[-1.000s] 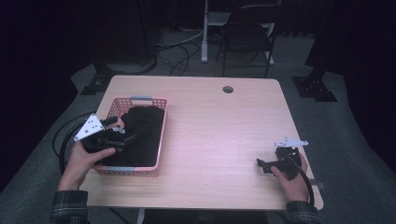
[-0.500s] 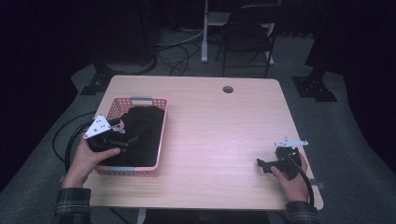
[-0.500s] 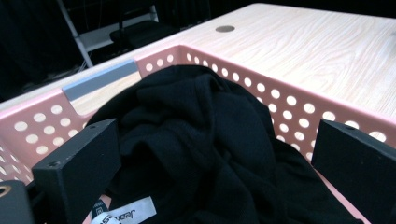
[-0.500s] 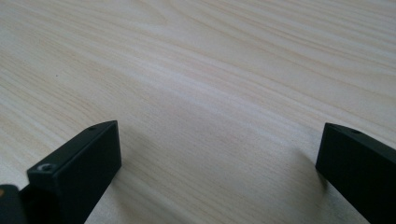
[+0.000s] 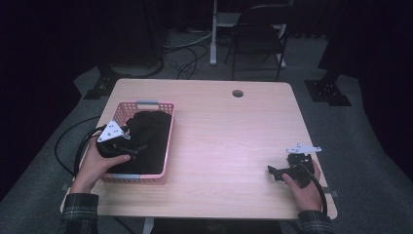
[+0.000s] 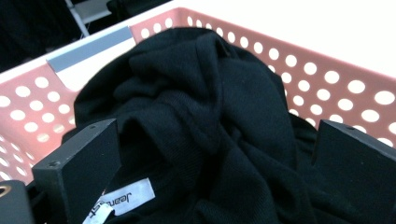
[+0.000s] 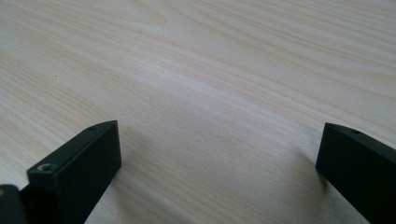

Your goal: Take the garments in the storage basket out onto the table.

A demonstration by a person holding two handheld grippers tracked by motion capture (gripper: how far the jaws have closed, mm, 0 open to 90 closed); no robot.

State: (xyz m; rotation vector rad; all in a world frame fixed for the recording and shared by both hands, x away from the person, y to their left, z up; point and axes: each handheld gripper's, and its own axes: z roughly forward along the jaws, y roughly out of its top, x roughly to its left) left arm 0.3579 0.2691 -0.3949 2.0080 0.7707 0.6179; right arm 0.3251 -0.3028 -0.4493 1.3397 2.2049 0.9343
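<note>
A pink perforated basket (image 5: 168, 141) stands on the left part of the wooden table (image 5: 229, 136) and holds a crumpled black garment (image 5: 151, 134). My left gripper (image 5: 134, 146) hovers over the basket's near half, open, with its jaws spread on either side of the black garment (image 6: 205, 126). A white label (image 6: 123, 200) reading "Jeans" lies by its left jaw. My right gripper (image 5: 272, 171) rests low near the table's front right, open, with bare wood (image 7: 210, 93) between its jaws.
A round cable hole (image 5: 237, 93) sits near the table's far edge. A dark chair (image 5: 260, 34) and cables lie on the floor beyond the table. The basket's grey handle strip (image 6: 88, 46) is on its far wall.
My left gripper has shifted a little to the right and forward over the garment in the basket. The right gripper has stayed still.
</note>
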